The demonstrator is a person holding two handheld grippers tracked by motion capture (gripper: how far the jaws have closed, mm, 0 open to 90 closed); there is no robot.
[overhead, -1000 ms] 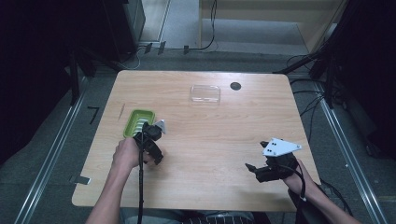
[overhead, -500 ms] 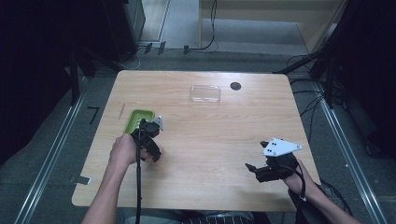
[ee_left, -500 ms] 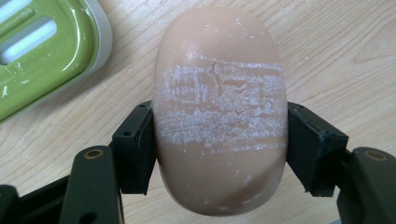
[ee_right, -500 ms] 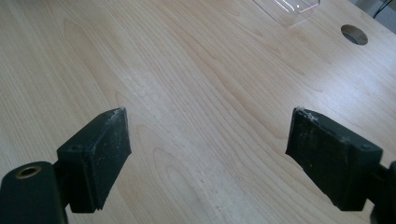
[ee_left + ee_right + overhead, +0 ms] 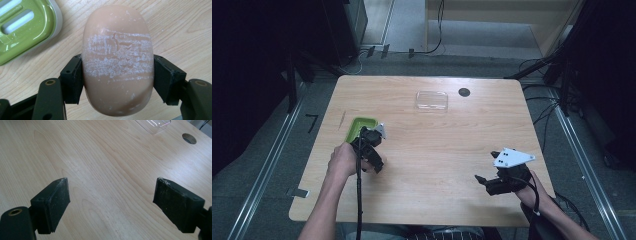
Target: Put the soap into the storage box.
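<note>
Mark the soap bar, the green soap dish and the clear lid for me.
soap bar (image 5: pixel 117 65), left gripper view, on its scuffed whitish middle between the jaws.
green soap dish (image 5: pixel 27 32), left gripper view, on its glossy green top beside a slot.
clear lid (image 5: pixel 431 100), high view, on its flat centre.

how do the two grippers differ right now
The left gripper is shut on a peach soap bar, pads pressed to its two sides; the right gripper stands open with only bare table between its jaws. The left sits beside the green soap dish; the right rests near the table's opposite front corner, far from the dish. Both have black jaws and are hand-held.
</note>
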